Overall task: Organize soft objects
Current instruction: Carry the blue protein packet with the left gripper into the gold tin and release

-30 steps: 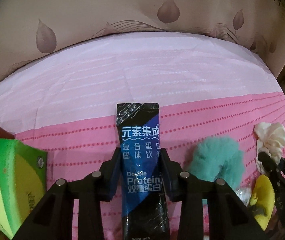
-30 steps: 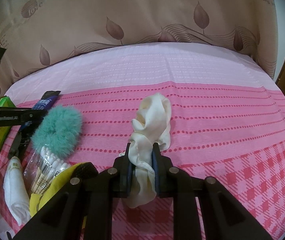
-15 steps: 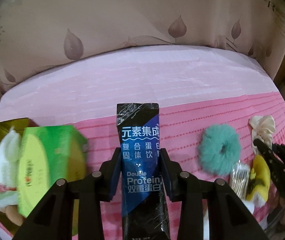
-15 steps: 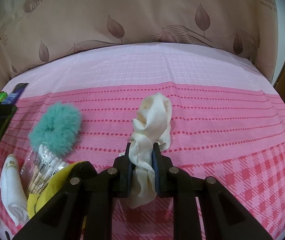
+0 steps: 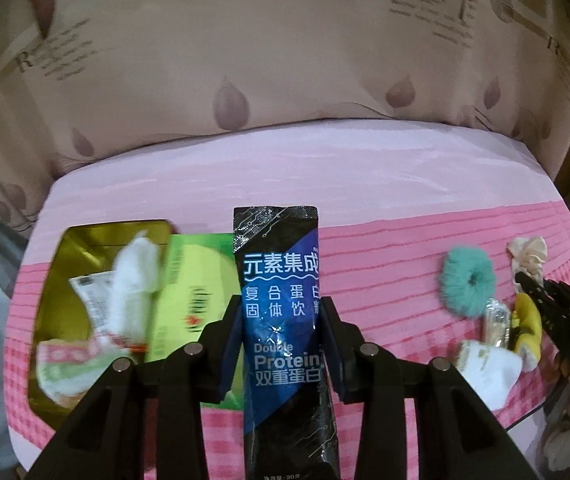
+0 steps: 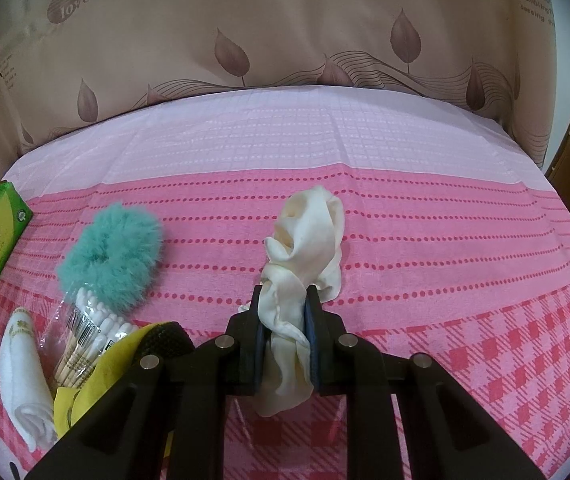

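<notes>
L gripper (image 5: 281,344) clamped on sachet (image 5: 281,300), held above table (image 5: 365,184) near gold tray (image 5: 51,300). R gripper (image 6: 285,336) pinched tight on cream scrunchie (image 6: 309,240), resting on table. Step, I'd say: carry sachet to tray. Next: lower over tray, let go.

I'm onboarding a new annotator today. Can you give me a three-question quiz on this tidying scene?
1. True or false: the left gripper is shut on the blue protein sachet.
2. What does the right gripper hold?
A. the teal fluffy scrunchie
B. the cream scrunchie
C. the bag of cotton swabs
3. Fill in: the gold tray sits to the ____ of the green box in the left wrist view.

Key: 1 true; 2 B; 3 left.
</notes>
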A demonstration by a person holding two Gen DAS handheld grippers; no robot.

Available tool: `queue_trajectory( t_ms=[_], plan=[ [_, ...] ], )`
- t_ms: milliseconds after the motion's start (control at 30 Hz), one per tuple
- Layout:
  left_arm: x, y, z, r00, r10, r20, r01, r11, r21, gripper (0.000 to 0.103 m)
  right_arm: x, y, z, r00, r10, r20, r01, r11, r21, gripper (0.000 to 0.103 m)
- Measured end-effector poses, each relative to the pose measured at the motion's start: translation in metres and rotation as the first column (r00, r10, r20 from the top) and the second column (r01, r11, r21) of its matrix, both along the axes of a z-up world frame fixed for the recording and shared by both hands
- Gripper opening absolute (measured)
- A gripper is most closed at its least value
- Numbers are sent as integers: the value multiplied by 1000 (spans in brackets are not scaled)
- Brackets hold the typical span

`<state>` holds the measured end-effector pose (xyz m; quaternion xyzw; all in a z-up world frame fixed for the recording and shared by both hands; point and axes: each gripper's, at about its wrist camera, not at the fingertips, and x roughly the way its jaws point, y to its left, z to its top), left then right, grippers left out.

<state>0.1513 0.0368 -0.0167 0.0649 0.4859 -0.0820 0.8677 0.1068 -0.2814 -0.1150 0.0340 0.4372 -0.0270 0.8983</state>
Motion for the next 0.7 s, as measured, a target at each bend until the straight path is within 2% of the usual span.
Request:
queue_trajectory(
  t_ms=[300,700],
  plan=[
    [-4,66,5,995,103,16,-103,994,45,37,0,0,0,1000,0,0,0,1000,-3,18],
    [1,135,-17,973,228,-23,-226,972,71,37,0,0,0,1000,-2,-1,2,1000,-15,18]
  ],
)
